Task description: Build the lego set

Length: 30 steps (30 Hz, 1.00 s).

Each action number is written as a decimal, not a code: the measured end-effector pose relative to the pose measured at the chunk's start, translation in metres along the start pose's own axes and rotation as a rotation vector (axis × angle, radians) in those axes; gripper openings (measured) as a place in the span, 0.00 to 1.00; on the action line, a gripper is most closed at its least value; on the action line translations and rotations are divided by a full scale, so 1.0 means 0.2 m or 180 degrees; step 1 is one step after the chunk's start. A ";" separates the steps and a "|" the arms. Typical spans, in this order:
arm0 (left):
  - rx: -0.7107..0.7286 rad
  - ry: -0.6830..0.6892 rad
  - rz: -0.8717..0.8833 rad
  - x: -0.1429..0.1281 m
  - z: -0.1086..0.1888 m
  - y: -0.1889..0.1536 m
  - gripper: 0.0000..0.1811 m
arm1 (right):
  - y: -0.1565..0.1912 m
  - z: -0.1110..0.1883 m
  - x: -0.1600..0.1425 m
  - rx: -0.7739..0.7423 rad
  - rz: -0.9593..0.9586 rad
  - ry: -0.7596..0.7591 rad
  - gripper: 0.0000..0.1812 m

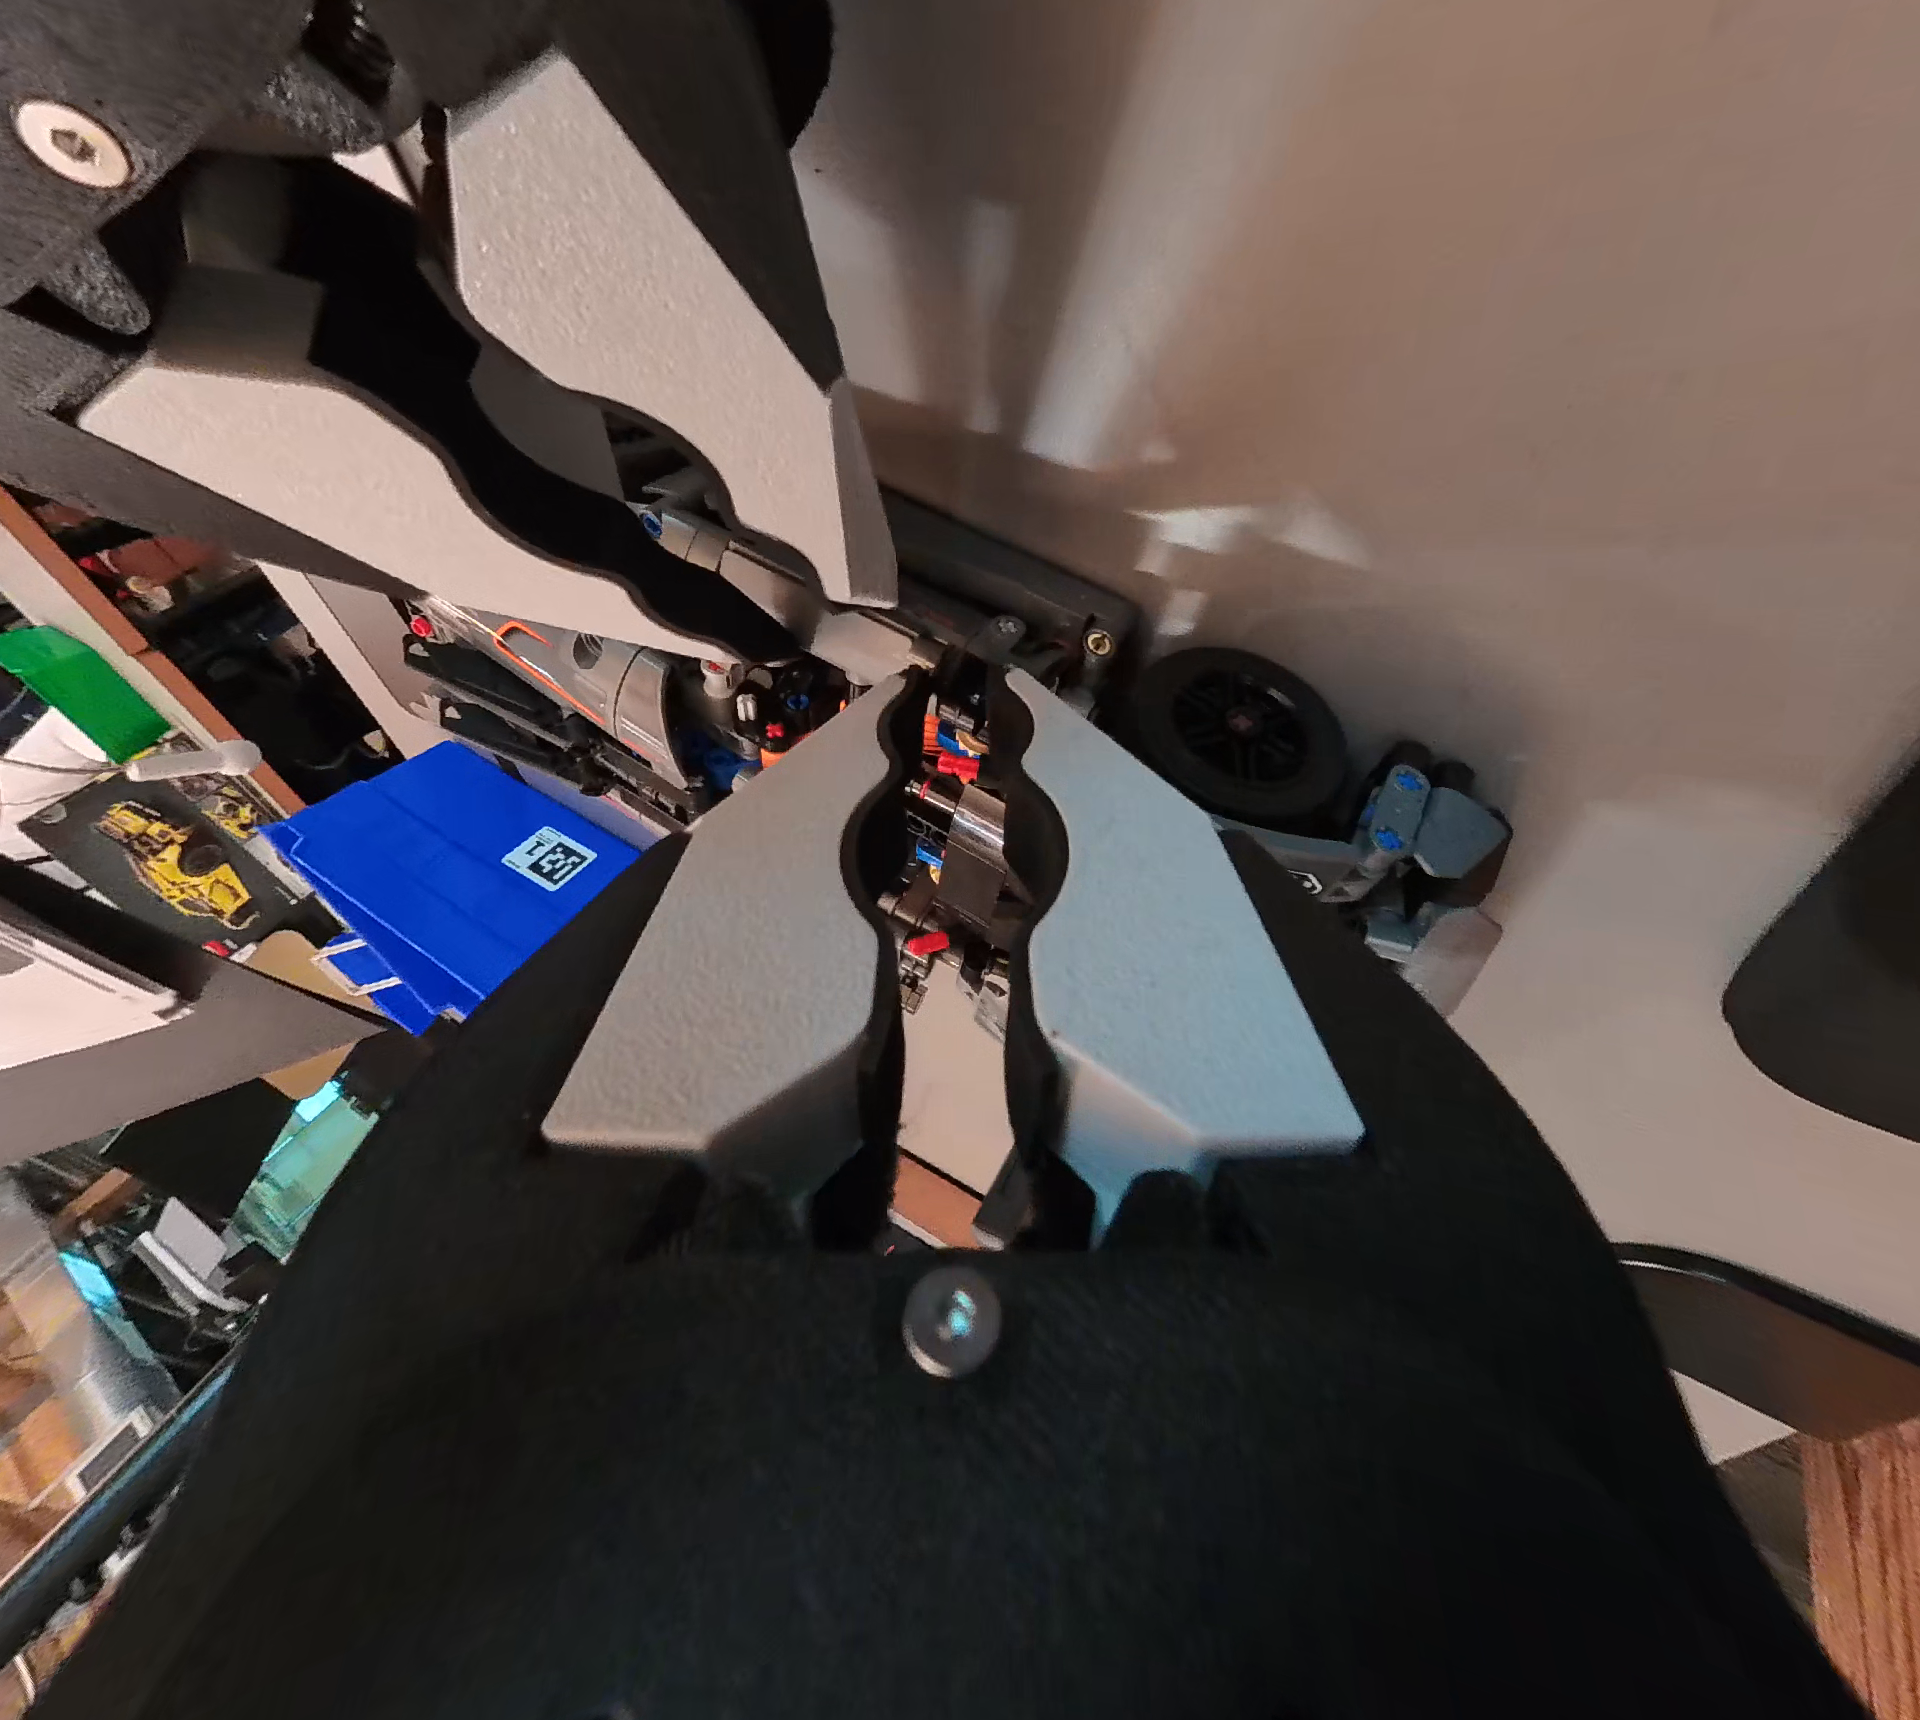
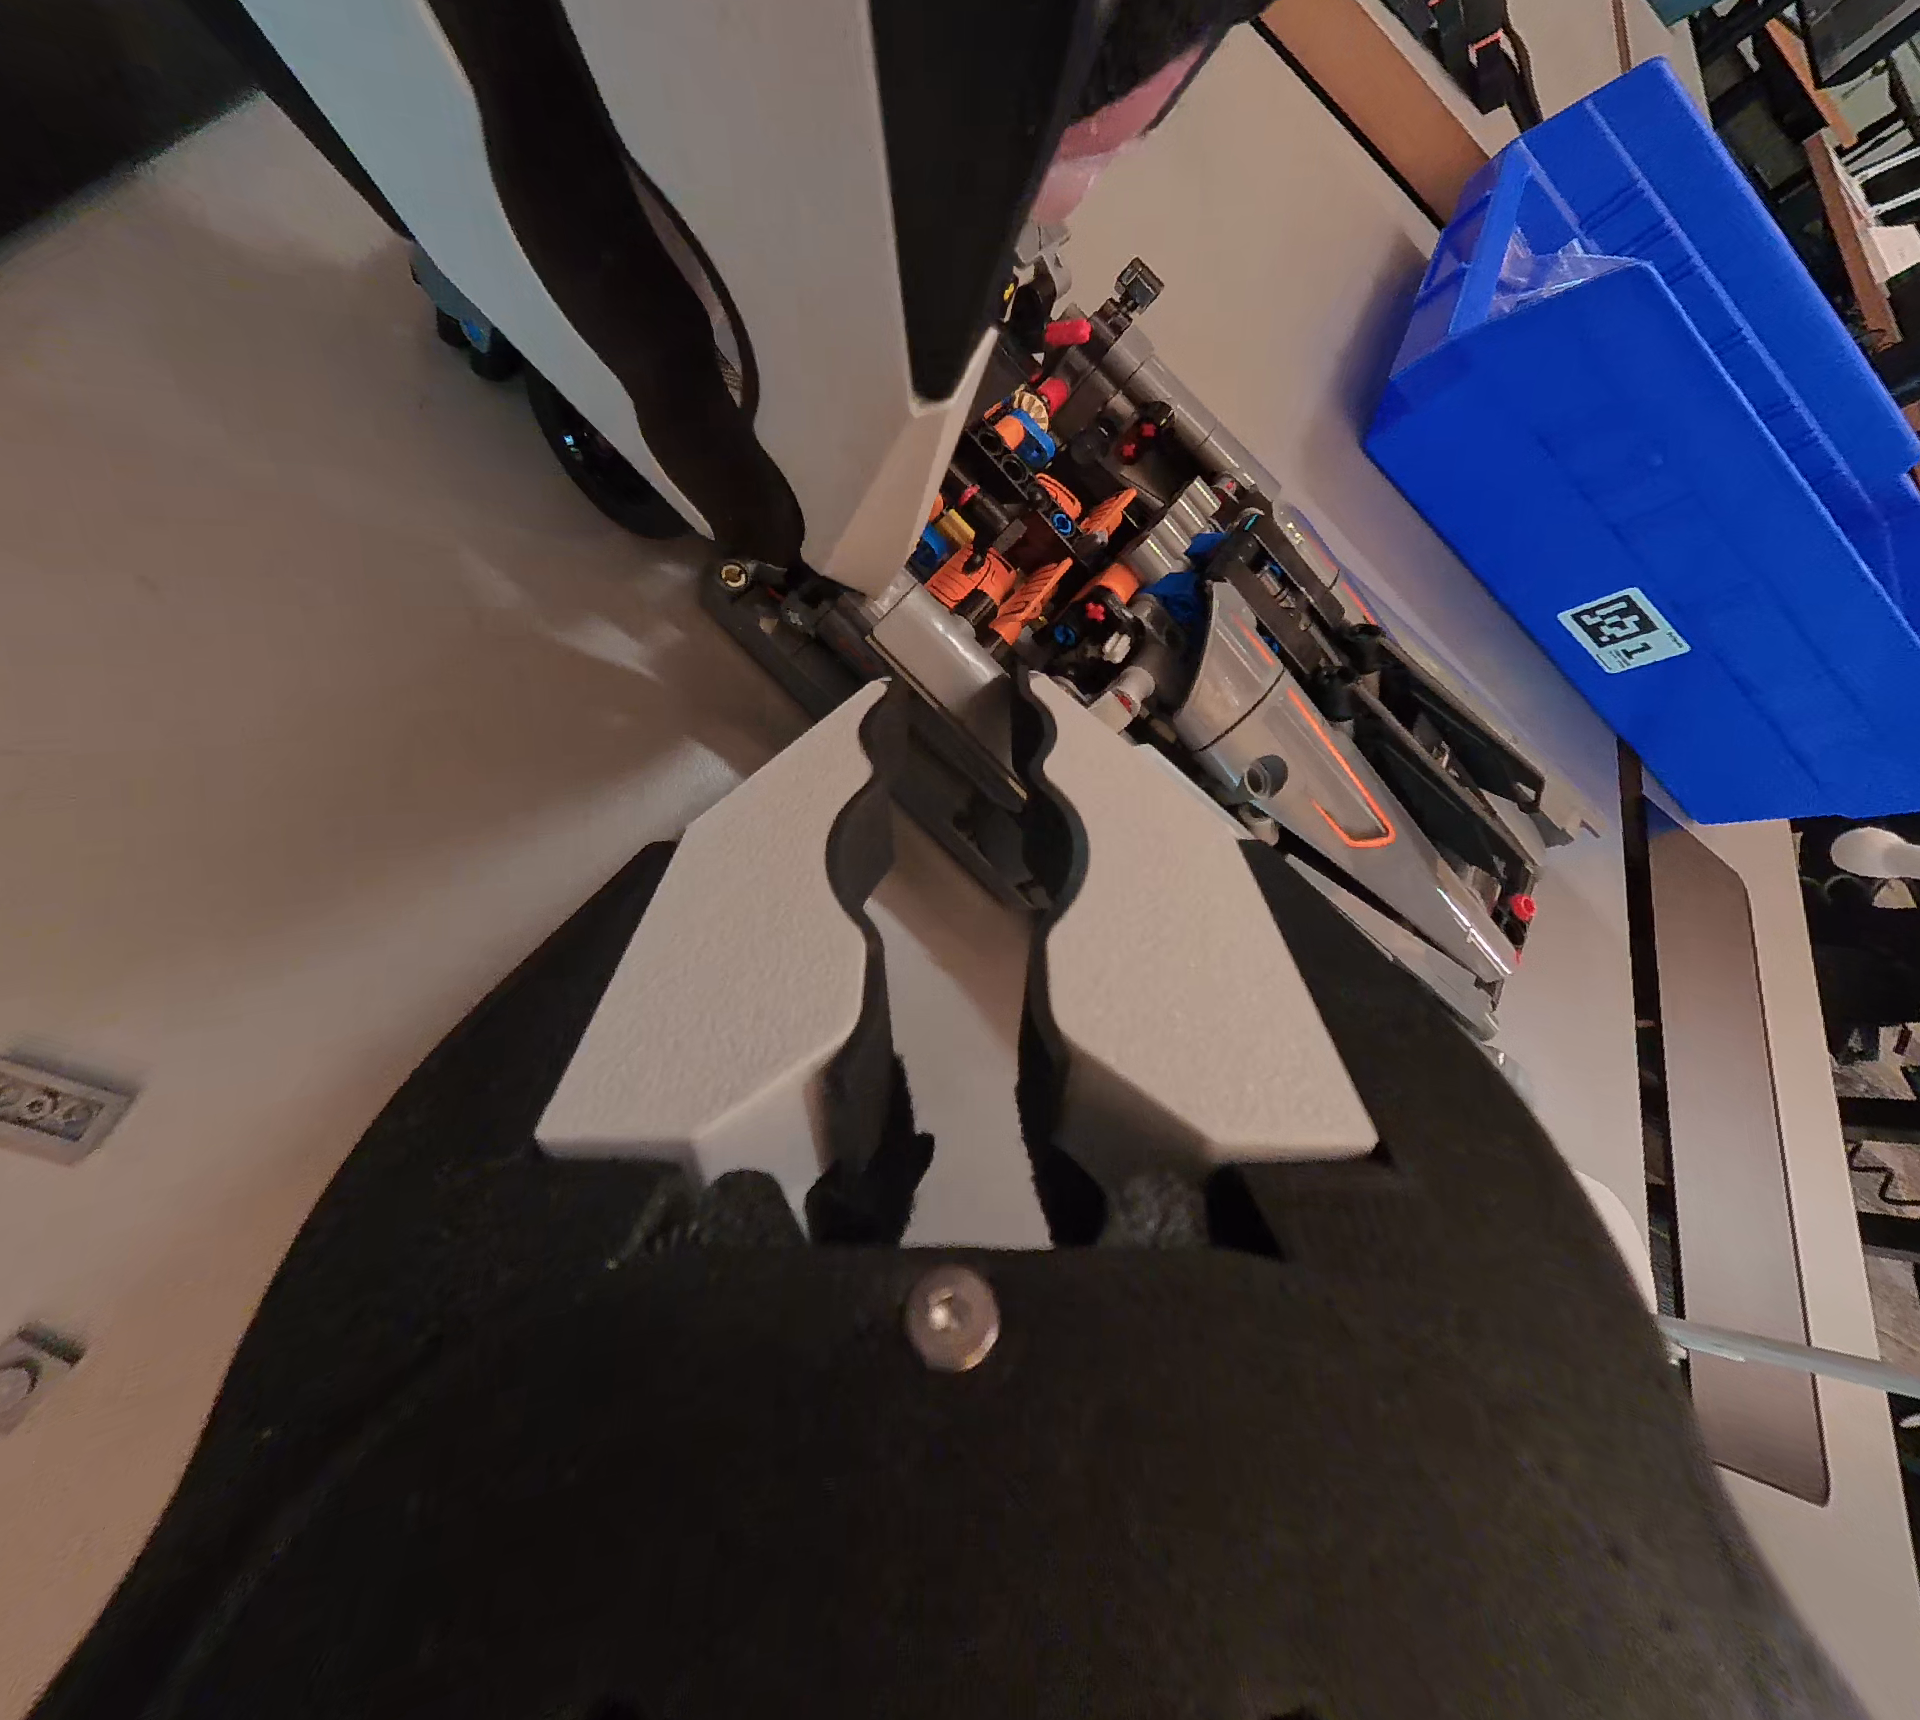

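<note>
We see left tool (image 1: 951,683) clenched on glossy black lego car (image 1: 966,829) part, right tool (image 2: 956,694) clenched on grey panel (image 2: 940,642); ribbed blue plastic bin (image 2: 1662,465) beside, smooth tabletop (image 2: 312,631).

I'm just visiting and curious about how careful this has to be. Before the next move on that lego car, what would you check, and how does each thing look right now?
1. Left tongs at the lego car: ok, the tips sit over its open middle around a black part.
2. Left grip firm: cannot tell, a narrow gap shows between the fingers.
3. Right tongs on the car: ok, the tips close around a grey and black piece at its edge.
4. The two tongs clear of each other: not ok, their tips nearly meet.
5. Car resting on the table: ok.
6. Blue bin out of the way: ok, it stands beside the car.
</note>
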<state>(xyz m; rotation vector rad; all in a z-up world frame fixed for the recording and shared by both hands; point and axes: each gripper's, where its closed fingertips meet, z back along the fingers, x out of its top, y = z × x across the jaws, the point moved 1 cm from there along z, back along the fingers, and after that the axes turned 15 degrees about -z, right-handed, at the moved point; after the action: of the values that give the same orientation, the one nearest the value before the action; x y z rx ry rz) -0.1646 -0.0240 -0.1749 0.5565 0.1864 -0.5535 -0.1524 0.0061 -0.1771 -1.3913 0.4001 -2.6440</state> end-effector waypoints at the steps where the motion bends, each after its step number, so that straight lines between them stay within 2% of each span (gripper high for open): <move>1: 0.0010 -0.0001 0.0006 0.00 0.00 0.00 0.05 | 0.00 0.00 0.00 -0.0001 0.0002 0.0000 0.10; 17: 0.0226 -0.0019 0.0872 0.00 0.00 0.01 0.04 | 0.00 0.00 0.00 -0.0005 0.0006 0.0008 0.10; 30: 0.0738 0.0188 0.1866 0.00 0.00 0.00 0.04 | 0.00 0.00 0.00 -0.0011 -0.0010 0.0008 0.10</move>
<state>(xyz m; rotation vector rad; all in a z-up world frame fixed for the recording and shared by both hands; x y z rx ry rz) -0.1635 -0.0235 -0.1754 0.8145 0.0084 0.0139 -0.1521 0.0064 -0.1771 -1.3909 0.4035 -2.6492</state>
